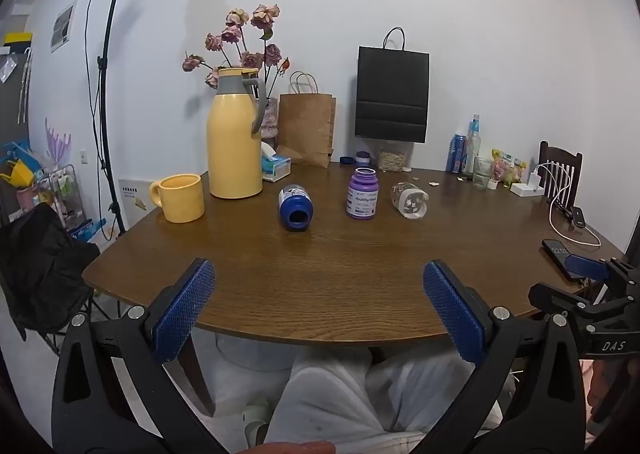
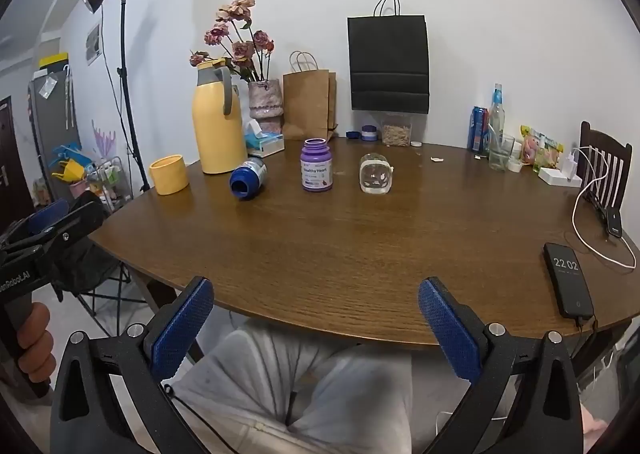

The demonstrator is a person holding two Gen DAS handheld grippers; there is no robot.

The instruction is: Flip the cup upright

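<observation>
A clear glass cup (image 1: 409,201) (image 2: 375,173) lies on its side on the brown wooden table (image 1: 340,274) (image 2: 360,246), right of centre and towards the back. My left gripper (image 1: 319,274) hangs open and empty over the near table edge, far short of the cup. Level with it on the right, my right gripper (image 2: 316,288) is also open and holds nothing. Each gripper shows at the edge of the other's view.
A blue bottle (image 1: 296,208) lies on its side beside an upright purple bottle (image 1: 362,194). A yellow mug (image 1: 180,198) and yellow jug (image 1: 235,134) stand at the left. Bags, bottles and snacks line the back. A phone (image 2: 568,280) with a cable lies near the right edge.
</observation>
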